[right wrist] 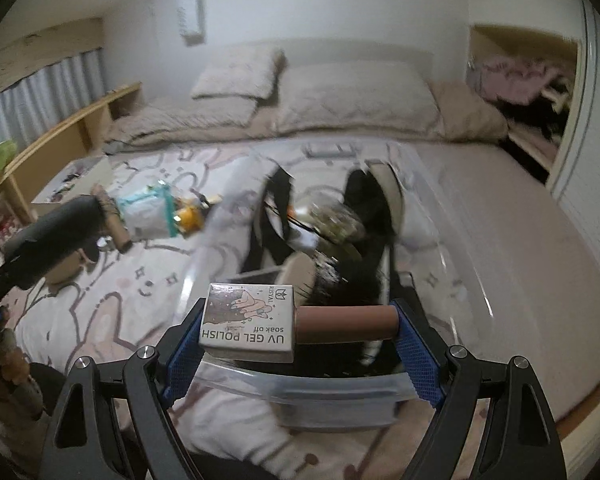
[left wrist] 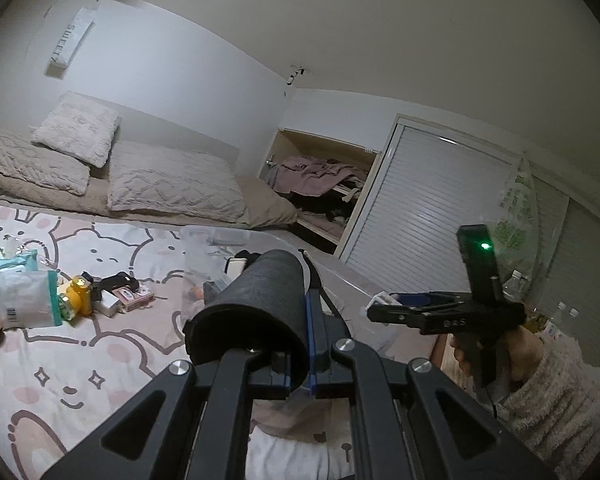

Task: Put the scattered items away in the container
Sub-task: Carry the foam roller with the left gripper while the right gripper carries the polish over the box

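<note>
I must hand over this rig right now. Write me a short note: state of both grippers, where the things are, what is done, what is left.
Left gripper: shut on a black foam tube, raised above the bed.
Right gripper: shut on a UV gel polish box with its brown bottle, just over the clear container.
Done: several items already lie inside the container.
Left: release both held things, then collect the pile on the blanket: pouches, yellow bottle, small boxes, cardboard tube.

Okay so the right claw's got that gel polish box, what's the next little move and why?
Probably open the right claw and let go. It holds the UV gel polish box together with a brown cylinder, directly above the clear container, which already holds other items. The left claw grips a black tube and can follow.
</note>
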`<action>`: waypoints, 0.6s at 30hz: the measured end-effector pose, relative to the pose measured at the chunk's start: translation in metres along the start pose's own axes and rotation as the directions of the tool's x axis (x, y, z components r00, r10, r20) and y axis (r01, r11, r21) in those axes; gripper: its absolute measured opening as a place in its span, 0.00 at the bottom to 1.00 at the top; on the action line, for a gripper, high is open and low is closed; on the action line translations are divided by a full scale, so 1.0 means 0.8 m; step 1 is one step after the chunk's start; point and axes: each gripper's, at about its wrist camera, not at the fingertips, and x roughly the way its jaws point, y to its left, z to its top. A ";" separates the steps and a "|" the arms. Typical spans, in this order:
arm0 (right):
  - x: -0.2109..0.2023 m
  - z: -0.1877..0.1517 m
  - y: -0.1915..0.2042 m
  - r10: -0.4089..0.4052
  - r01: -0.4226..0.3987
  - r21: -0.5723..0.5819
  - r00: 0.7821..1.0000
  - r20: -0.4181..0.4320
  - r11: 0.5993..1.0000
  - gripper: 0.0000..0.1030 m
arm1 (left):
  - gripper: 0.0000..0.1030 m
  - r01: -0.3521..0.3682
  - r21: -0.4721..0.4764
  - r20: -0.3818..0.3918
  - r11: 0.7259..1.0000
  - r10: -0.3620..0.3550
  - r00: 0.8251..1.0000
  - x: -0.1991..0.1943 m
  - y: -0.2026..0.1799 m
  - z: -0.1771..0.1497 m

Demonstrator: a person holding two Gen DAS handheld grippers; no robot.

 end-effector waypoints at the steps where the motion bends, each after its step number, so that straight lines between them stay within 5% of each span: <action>1: 0.005 0.001 -0.007 -0.005 0.005 0.008 1.000 -0.024 1.000 0.84 | 0.06 -0.001 0.005 -0.004 1.000 0.001 1.000 0.002 -0.003 -0.001; 12: 0.039 0.011 -0.035 -0.176 0.143 -0.158 0.959 -0.222 0.977 0.84 | 0.06 0.011 0.019 -0.035 1.000 -0.011 0.999 0.028 -0.019 0.001; 18: 0.053 0.016 -0.024 -0.299 0.190 -0.388 0.923 -0.243 0.902 0.84 | 0.06 0.019 0.021 -0.052 1.000 -0.018 0.998 0.046 -0.024 0.001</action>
